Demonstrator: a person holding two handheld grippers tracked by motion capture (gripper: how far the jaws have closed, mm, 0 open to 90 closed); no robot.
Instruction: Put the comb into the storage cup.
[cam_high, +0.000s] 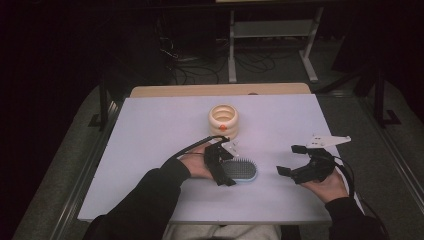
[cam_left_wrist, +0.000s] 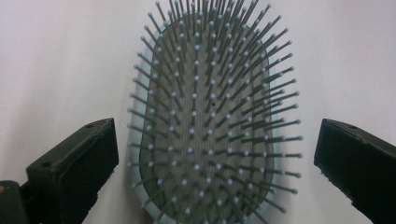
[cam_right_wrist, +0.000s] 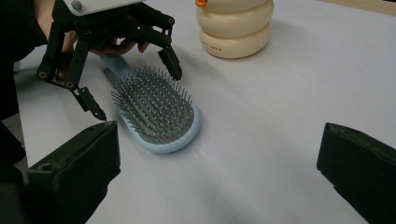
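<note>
Hairbrush (cam_left_wrist: 205, 121) lies bristles-up between the spread jaws of the left gripper (cam_high: 223, 165).

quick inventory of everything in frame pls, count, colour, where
hairbrush: 1, light blue body with a grey bristle pad, lying bristles up on the near middle of the table, between the open jaws of the left claw.
ribbed container: 1, cream with an orange spot on its near side, standing upright behind the hairbrush, apart from it.
table: 1, white top, with a strip of wood showing at its far edge.
metal frame: 1, pale grey, on the floor beyond the table, with dark cables beside it.
left claw: 1, black, jaws open on either side of the hairbrush's handle end.
right claw: 1, black, jaws open, off to the right of the hairbrush, holding nothing.
</note>
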